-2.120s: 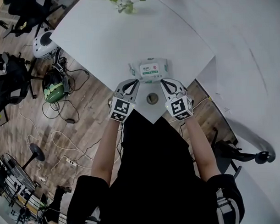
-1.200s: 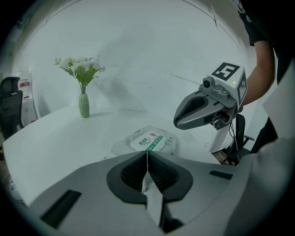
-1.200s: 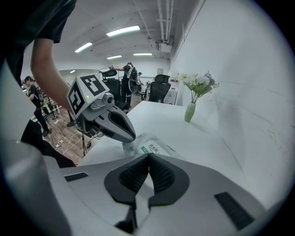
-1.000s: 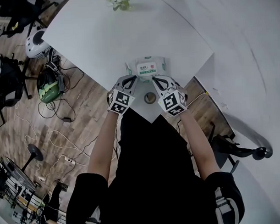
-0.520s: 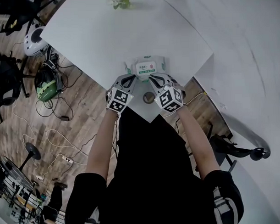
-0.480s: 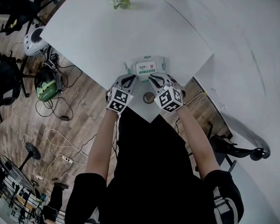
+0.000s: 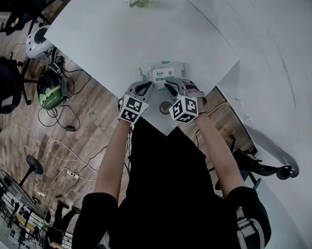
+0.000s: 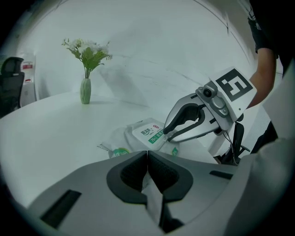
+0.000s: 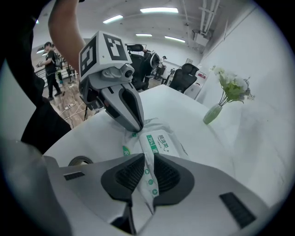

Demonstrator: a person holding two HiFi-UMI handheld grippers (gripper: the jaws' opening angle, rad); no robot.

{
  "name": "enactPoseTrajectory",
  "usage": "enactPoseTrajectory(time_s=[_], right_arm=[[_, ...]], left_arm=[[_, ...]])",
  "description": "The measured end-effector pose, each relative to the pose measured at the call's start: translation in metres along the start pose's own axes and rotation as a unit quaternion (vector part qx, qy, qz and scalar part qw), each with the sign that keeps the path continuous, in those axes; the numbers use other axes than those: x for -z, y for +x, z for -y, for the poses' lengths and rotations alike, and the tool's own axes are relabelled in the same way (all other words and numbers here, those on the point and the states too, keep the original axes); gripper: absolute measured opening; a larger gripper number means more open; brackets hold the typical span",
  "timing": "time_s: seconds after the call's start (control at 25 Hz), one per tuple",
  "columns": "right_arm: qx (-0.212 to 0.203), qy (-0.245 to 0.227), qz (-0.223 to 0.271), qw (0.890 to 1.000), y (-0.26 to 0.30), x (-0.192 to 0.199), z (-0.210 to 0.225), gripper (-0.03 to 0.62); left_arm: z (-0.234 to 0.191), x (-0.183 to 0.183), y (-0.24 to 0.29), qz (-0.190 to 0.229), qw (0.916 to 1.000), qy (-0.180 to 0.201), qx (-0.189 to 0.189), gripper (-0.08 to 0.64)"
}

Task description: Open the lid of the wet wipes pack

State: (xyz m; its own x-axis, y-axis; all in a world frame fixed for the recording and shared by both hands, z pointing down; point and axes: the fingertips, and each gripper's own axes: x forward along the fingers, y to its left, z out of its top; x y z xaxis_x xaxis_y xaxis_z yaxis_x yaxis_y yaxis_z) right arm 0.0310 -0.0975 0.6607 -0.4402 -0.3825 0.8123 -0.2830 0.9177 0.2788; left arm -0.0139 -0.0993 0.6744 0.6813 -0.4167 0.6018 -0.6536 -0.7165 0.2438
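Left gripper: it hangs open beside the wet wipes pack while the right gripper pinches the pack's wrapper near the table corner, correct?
Not quite. The left gripper is not open: the left gripper view shows its jaws shut on an edge of the wet wipes pack. The rest holds: the right gripper pinches the pack's wrapper near the corner of the table.

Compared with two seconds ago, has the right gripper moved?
Yes. The right gripper went left and forward, closer to the table hole, and is shut on the wet wipes pack.
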Motion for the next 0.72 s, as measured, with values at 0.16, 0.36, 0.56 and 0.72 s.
enactPoseTrajectory(time_s=[0.16,0.36,0.56,0.72], right_arm=[[0.003,-0.012,-0.01,1.0,0.0033,0.0023,-0.0007,0.084],[0.011,-0.014,-0.02,1.0,0.0068,0.0036,-0.0004,0.083],[0.01,-0.027,-0.036,0.999,0.0053,0.0032,-0.0044,0.06],[0.005,-0.028,-0.049,0.998,0.0054,0.0018,-0.0032,0.055]], left_arm=[[0.0001,-0.0054,-0.0016,0.004,1.0,-0.003,-0.002,0.025],[-0.0008,-0.0037,-0.0001,0.003,0.9999,-0.008,-0.006,0.025],[0.0006,-0.0024,-0.0014,-0.002,1.0,-0.006,-0.005,0.025],[-0.0004,-0.004,-0.0021,0.0,1.0,-0.005,-0.005,0.025]])
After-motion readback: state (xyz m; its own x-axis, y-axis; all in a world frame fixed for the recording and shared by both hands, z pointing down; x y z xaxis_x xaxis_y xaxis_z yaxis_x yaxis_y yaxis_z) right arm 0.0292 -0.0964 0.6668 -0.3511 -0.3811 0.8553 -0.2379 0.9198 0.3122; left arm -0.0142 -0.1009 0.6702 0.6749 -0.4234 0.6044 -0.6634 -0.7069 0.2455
